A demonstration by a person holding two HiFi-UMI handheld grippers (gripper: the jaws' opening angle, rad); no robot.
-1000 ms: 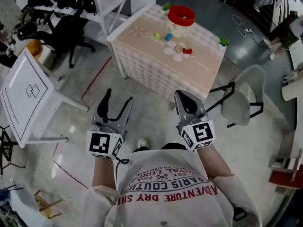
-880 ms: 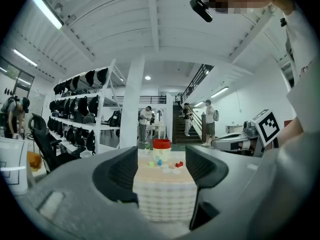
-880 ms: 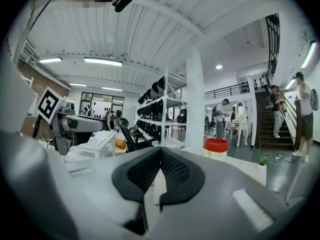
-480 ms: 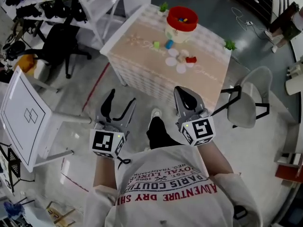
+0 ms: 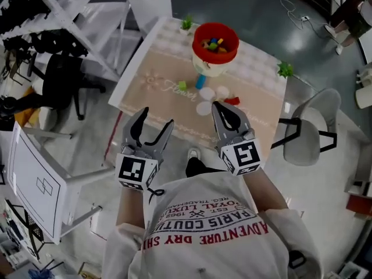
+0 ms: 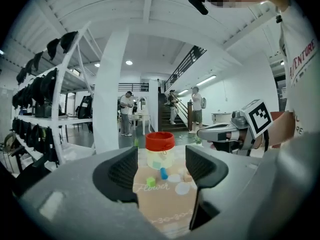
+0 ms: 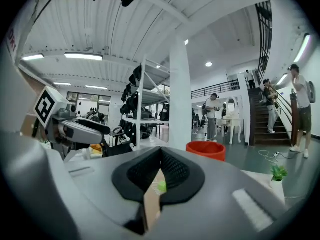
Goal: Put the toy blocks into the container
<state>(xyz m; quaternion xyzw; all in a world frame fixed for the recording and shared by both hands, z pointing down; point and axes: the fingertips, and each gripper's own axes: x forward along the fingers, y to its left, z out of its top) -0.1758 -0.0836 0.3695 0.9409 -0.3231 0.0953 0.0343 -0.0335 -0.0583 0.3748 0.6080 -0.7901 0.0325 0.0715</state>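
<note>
A red-rimmed cream container [image 5: 215, 41] with several blocks inside stands at the far side of the beige-clothed table [image 5: 157, 92]. On the cloth before it lie a green block [image 5: 182, 85], a blue block [image 5: 200, 81] and a red block [image 5: 232, 101], near two white discs [image 5: 206, 107]. My left gripper [image 5: 154, 124] is open and empty over the table's near edge. My right gripper [image 5: 224, 111] is shut on nothing, just short of the discs. In the left gripper view the container [image 6: 160, 150], green block [image 6: 150, 182] and blue block [image 6: 163, 173] show between the open jaws. The right gripper view shows the container's rim [image 7: 206, 150].
A grey chair [image 5: 314, 127] stands right of the table, a black office chair [image 5: 61, 80] and a white rack [image 5: 35, 10] to its left. Small green plants [image 5: 285, 70] mark the table's far corners. A white side table [image 5: 35, 179] is near left. People stand by a distant staircase [image 6: 175, 109].
The person has walked up to the table, so it looks nearer and larger. Both grippers now reach over its near edge, their jaw states unchanged.
</note>
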